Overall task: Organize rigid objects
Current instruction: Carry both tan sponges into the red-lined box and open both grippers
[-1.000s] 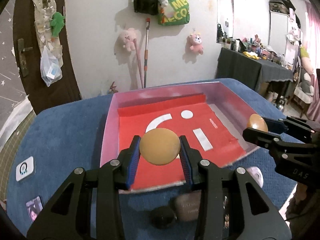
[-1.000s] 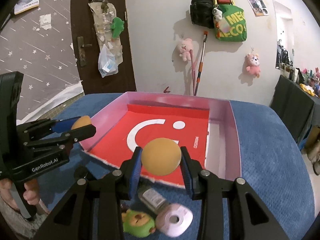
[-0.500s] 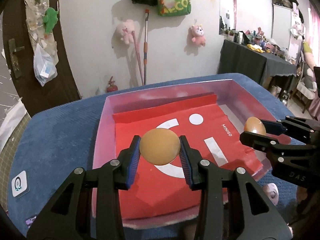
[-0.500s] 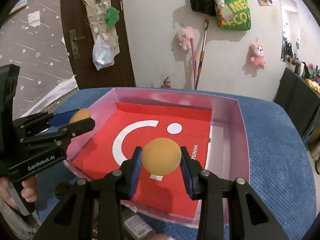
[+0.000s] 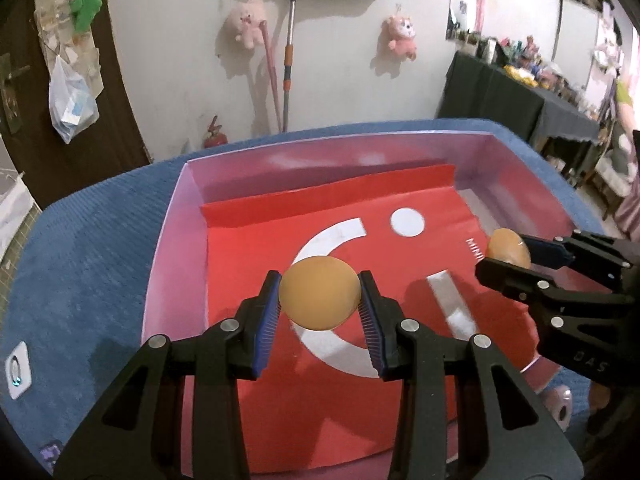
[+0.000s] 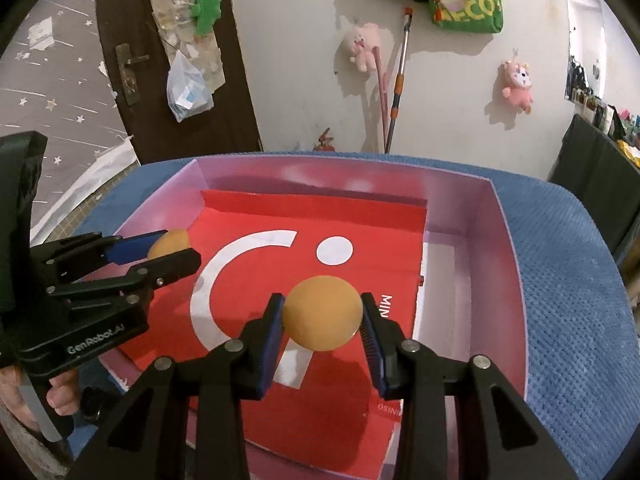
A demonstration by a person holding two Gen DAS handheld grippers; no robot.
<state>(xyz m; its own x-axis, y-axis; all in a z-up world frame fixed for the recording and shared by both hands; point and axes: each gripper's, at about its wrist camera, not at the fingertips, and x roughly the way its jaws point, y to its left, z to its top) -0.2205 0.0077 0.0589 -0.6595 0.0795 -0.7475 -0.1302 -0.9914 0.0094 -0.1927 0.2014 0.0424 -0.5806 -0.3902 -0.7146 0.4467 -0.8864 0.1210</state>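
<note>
Blue textured surface [image 5: 80, 248] fills the lower part of both views and carries one pink-walled box [image 5: 176, 240] lined with a red sheet [image 5: 256, 264] printed with a white arc, dot and bar. The box's walls stand on the left, far and right sides, and most of its red floor lies bare.

Two hand-held grippers show, each seen in both views. The left hand-held gripper [image 5: 319, 300] sits at lower centre of the left wrist view, its blue pads pressed on either side of one tan egg-shaped ball [image 5: 319, 298] held above the red sheet. The right hand-held gripper [image 6: 322, 314] sits at lower centre of the right wrist view, likewise clamped on a second tan ball [image 6: 322, 314] over the sheet.

Only the left wrist view shows a white square device [image 5: 17, 370] on the surface at lower left, a pale pink round item [image 5: 562, 404] at lower right beyond the box's near edge, and a dark cluttered table [image 5: 520, 104] at upper right. Only the right wrist view shows the person's fingers [image 6: 60, 400] at lower left, wrapped around the left gripper's handle, and the green bag's lettering at top right.

Two pink plush toys hang on the wall in both views.
</note>
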